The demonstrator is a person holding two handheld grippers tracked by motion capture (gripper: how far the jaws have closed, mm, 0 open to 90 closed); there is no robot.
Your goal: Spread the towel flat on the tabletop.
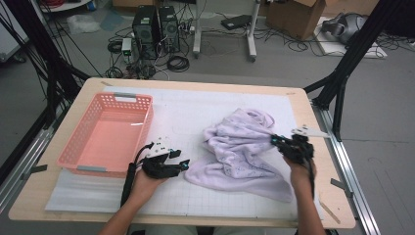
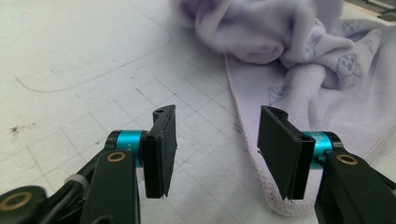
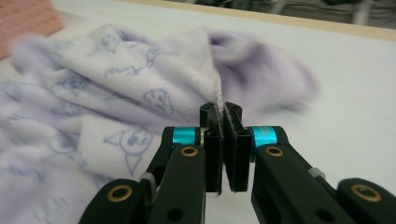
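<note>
A crumpled lilac towel (image 1: 242,147) with small printed figures lies on the white gridded mat (image 1: 191,117) right of centre. My right gripper (image 1: 275,140) is at the towel's right side, shut on a hemmed edge of the lilac towel (image 3: 140,84); that edge is pinched between its pads (image 3: 212,154). My left gripper (image 1: 185,165) rests low on the mat just left of the towel's near corner, open. In the left gripper view, the left gripper (image 2: 217,154) has bare mat between its jaws and the lilac towel's (image 2: 299,70) hem lies against the right pad (image 2: 280,154).
A pink perforated basket (image 1: 107,132) stands on the left part of the table, with nothing in it. The wooden table edge (image 1: 328,142) runs close behind my right hand. Computers, cables and boxes sit on the floor beyond the table.
</note>
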